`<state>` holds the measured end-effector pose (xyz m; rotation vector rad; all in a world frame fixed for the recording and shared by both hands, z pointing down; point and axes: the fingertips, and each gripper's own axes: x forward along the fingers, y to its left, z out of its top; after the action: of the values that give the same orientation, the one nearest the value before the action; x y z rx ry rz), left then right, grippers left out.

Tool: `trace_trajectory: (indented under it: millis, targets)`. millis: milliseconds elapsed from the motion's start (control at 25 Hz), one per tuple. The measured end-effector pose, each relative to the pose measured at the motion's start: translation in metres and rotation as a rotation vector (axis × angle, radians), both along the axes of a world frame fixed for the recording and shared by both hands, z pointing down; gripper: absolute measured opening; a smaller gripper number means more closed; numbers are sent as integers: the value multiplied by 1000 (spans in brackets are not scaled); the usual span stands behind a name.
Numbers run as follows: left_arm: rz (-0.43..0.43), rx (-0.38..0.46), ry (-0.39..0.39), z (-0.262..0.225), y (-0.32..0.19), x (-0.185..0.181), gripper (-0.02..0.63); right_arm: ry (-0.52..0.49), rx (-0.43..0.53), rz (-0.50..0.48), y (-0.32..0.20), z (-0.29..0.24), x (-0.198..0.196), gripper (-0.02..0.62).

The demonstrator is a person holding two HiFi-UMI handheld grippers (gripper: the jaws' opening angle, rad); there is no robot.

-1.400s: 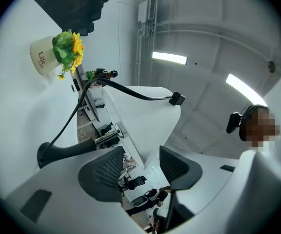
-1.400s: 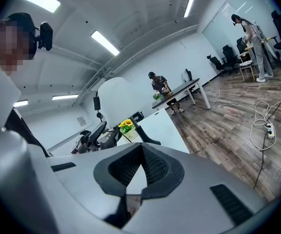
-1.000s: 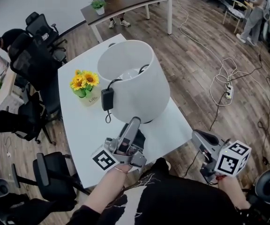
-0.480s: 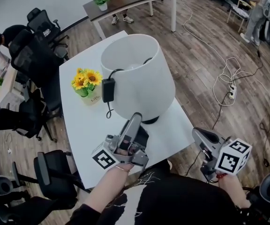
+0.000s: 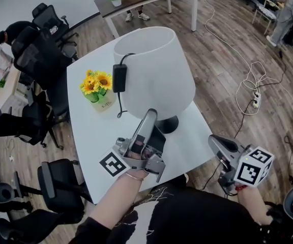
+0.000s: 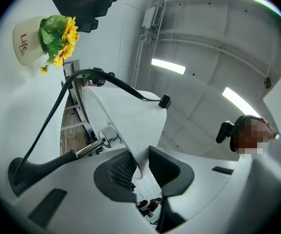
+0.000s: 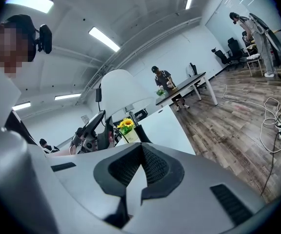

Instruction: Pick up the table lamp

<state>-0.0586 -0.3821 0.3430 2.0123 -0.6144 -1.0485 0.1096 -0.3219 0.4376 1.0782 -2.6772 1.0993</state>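
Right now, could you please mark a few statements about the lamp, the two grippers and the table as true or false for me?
1. The left gripper holds nothing. False: its jaws have just been closing, and the lower rim of the lamp shade sits between them.
2. The right gripper has its jaws shut with nothing between them. True.
3. A black power adapter hangs on its cord against the outside of the shade. True.
4. The sunflower pot stands on the floor. False: it stands on the white table, beside the lamp.
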Motion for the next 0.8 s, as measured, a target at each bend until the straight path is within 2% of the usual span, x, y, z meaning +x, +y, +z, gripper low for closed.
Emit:
trace_trajectory:
  millis: [480, 800]
  targets:
    - [-12, -27, 80, -7, -24, -10, 57, 12, 16, -48, -32, 4, -26, 11]
    - [5, -19, 62, -14, -43, -12, 37, 40, 38, -113, -56, 13, -52, 11]
